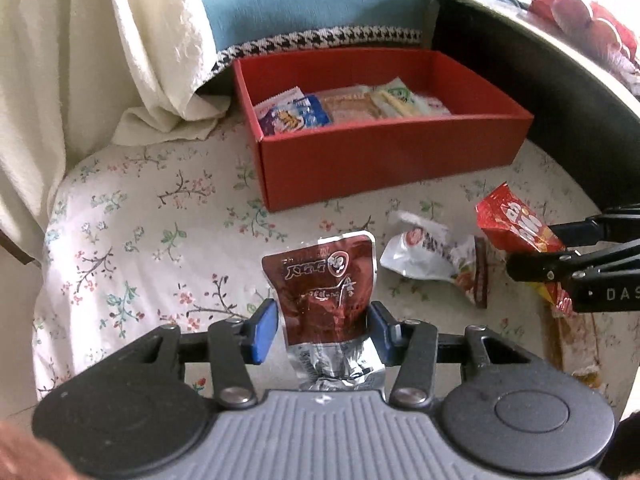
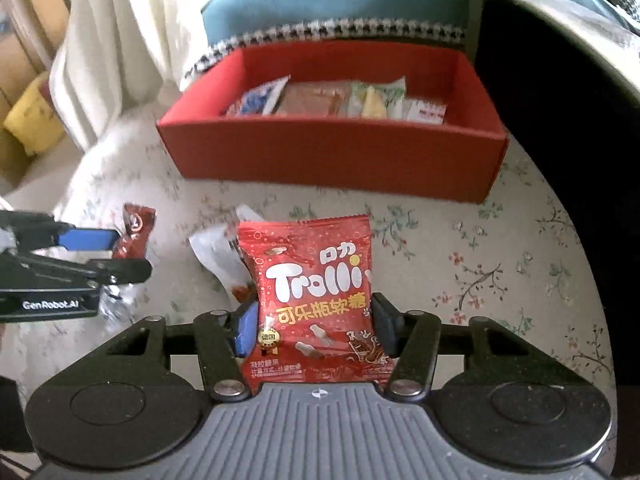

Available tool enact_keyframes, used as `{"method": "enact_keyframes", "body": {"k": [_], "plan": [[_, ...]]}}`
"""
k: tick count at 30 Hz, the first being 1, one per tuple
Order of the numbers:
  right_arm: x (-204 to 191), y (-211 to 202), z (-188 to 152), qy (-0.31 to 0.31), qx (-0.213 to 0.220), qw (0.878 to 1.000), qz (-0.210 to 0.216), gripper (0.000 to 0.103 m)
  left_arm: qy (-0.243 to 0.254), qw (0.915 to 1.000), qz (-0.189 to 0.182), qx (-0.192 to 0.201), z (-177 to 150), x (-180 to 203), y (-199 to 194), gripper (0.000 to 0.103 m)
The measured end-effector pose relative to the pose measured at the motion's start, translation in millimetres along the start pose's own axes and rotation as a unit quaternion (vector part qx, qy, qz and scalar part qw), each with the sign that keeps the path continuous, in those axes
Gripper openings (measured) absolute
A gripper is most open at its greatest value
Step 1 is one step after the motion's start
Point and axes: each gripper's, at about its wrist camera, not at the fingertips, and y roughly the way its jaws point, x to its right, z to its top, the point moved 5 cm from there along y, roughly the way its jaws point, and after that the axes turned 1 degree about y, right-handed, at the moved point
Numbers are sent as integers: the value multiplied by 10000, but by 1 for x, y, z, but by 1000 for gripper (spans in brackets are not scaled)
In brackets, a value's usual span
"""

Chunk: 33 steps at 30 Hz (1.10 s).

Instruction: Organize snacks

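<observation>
Item: brown pouch (image 1: 320,288), pinched by my left gripper (image 1: 322,330); Trolli packet (image 2: 316,300), clamped in my right gripper (image 2: 314,326). Light, crinkly, probably slippery; I grip mid-body.

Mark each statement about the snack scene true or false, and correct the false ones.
1. The left gripper holds a brown pouch. True.
2. The red box is empty. False: several snack packets lie inside.
3. The right gripper holds a red Trolli bag. True.
4. A white wrapper lies inside the box. False: it lies on the floral cloth, outside the box.
</observation>
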Motion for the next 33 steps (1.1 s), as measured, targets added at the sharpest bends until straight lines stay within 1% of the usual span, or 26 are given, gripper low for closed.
{"method": "enact_keyframes", "body": {"k": [5,8,15,20,33], "plan": [[8,0,10,216,132,9997,57,63,-60,10000,2,64,2,0,1,42],[8,-2,16,229,222,9995,92,63,-151,9998,53,124,4,-1,3,42],[10,-7,29,216,412,9987,187,63,-237,9995,33,224,12,-1,5,41],[15,-11,36,302,528,9979,199,63,-253,9991,3,353,15,1,-2,41],[10,-21,51,342,780,9961,233,63,-334,9973,-92,643,21,5,-17,41]]}}
